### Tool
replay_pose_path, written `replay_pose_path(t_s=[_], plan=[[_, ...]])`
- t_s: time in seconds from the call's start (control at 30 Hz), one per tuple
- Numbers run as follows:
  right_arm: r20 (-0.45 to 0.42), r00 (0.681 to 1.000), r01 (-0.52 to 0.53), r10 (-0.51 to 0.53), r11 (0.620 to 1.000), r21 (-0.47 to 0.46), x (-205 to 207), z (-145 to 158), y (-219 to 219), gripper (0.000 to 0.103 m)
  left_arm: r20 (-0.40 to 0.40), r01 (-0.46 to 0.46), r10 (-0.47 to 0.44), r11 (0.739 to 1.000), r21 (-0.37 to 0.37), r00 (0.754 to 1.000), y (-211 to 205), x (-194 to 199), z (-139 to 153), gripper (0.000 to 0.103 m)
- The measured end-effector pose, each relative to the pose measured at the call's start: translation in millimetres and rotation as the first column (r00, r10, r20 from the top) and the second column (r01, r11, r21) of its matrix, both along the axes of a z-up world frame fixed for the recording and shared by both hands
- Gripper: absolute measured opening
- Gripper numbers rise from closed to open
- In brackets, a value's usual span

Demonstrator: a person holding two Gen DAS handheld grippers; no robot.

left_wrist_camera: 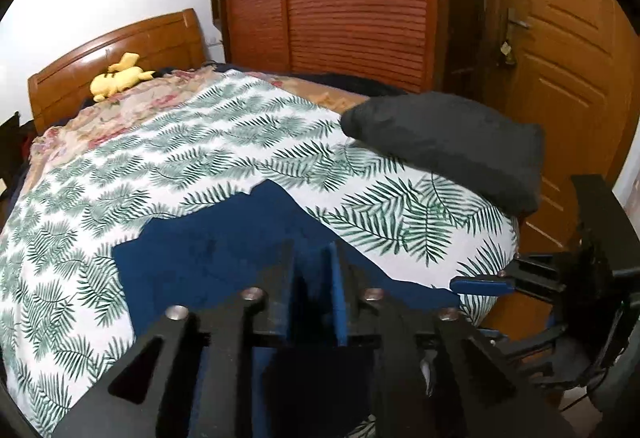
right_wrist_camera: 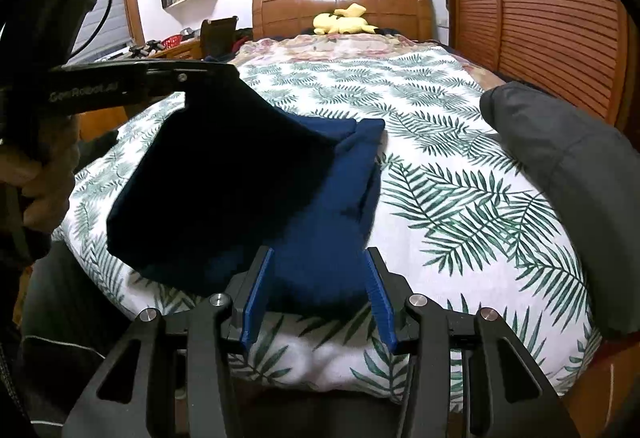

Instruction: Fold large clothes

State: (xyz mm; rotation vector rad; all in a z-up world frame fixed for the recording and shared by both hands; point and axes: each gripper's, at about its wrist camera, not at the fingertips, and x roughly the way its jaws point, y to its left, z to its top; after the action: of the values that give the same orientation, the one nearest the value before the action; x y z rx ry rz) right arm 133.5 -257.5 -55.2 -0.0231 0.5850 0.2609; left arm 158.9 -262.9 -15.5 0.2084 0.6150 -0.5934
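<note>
The wooden-framed bed (right_wrist_camera: 340, 0), covered by a white bedspread printed with green palm leaves (right_wrist_camera: 460, 198), fills most of both views. At the right edge of each frame lies a dark grey padded cushion (right_wrist_camera: 560, 198). The dark blue fabric garment (right_wrist_camera: 320, 198) occupies the lower centre of the right wrist view, partly spread on the bedspread. One portion is lifted toward the upper left of that frame, where it hangs from my left gripper (right_wrist_camera: 188, 78). In the left wrist view its jaws stand close together with blue cloth between them; I cannot tell whether the pads press on it. My right gripper (right_wrist_camera: 318, 296), bottom centre, has its jaws parted about halfway; the garment's near edge lies between them, the pads clear of it. A yellow plush toy (right_wrist_camera: 342, 20) rests against the headboard, upper centre.
</note>
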Motion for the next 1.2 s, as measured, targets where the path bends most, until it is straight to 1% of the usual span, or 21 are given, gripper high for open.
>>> replay_pose_path(t_s=[0.03, 0.07, 0.1, 0.13, 0.17, 0.23, 0.3, 0.43, 0.7, 0.87, 1.1, 1.2], plan=[[0.006, 1.0, 0.0, 0.0, 1.0, 0.001, -3, 3, -1, 0.047, 0.003, -0.008, 0.008, 1.0, -0.012, 1.0, 5, -2, 2, 0.042], [0.012, 1.0, -0.002, 0.002, 1.0, 0.002, -1, 4, 0, 0.047, 0.007, -0.013, 0.013, 1.0, -0.024, 1.0, 9, -2, 3, 0.049], [0.017, 1.0, -0.005, 0.005, 1.0, 0.002, -3, 6, 1, 0.047, 0.016, -0.016, 0.017, 0.999, -0.042, 1.0, 19, -5, 7, 0.051], [0.025, 1.0, -0.009, 0.009, 1.0, 0.001, -4, 10, 4, 0.047, 0.02, -0.021, 0.022, 0.999, -0.047, 1.0, 24, -6, 7, 0.058], [0.033, 0.999, -0.011, 0.011, 1.0, -0.001, -6, 13, 5, 0.047, 0.025, -0.03, 0.032, 0.998, -0.059, 0.999, 34, -8, 10, 0.068], [0.047, 0.999, -0.014, 0.014, 1.0, -0.006, -9, 19, 9, 0.047, 0.031, -0.045, 0.047, 0.995, -0.086, 0.998, 51, -11, 13, 0.079], [0.068, 0.997, -0.018, 0.019, 1.0, -0.011, -10, 28, 14, 0.047, 0.028, -0.071, 0.075, 0.992, -0.106, 0.997, 72, -14, 15, 0.079], [0.095, 0.995, -0.031, 0.033, 0.999, -0.017, -8, 40, 27, 0.047, 0.032, -0.119, 0.123, 0.988, -0.103, 0.992, 105, -19, 11, 0.08], [0.084, 0.994, -0.071, 0.075, 0.996, -0.047, 21, 40, 55, 0.047, 0.033, -0.205, 0.208, 0.976, -0.077, 0.978, 167, -31, -8, 0.079], [0.022, 0.997, -0.078, 0.079, 0.995, -0.065, 51, 32, 62, 0.047, 0.007, -0.232, 0.233, 0.969, -0.086, 0.972, 195, -37, -25, 0.08], [-0.083, 0.994, -0.073, 0.065, 0.993, -0.092, 82, 17, 66, 0.047, -0.028, -0.261, 0.259, 0.961, -0.096, 0.965, 217, -47, -47, 0.079], [-0.125, 0.99, -0.074, 0.062, 0.993, -0.091, 91, 10, 67, 0.052, -0.042, -0.267, 0.264, 0.958, -0.1, 0.963, 221, -50, -54, 0.079]])
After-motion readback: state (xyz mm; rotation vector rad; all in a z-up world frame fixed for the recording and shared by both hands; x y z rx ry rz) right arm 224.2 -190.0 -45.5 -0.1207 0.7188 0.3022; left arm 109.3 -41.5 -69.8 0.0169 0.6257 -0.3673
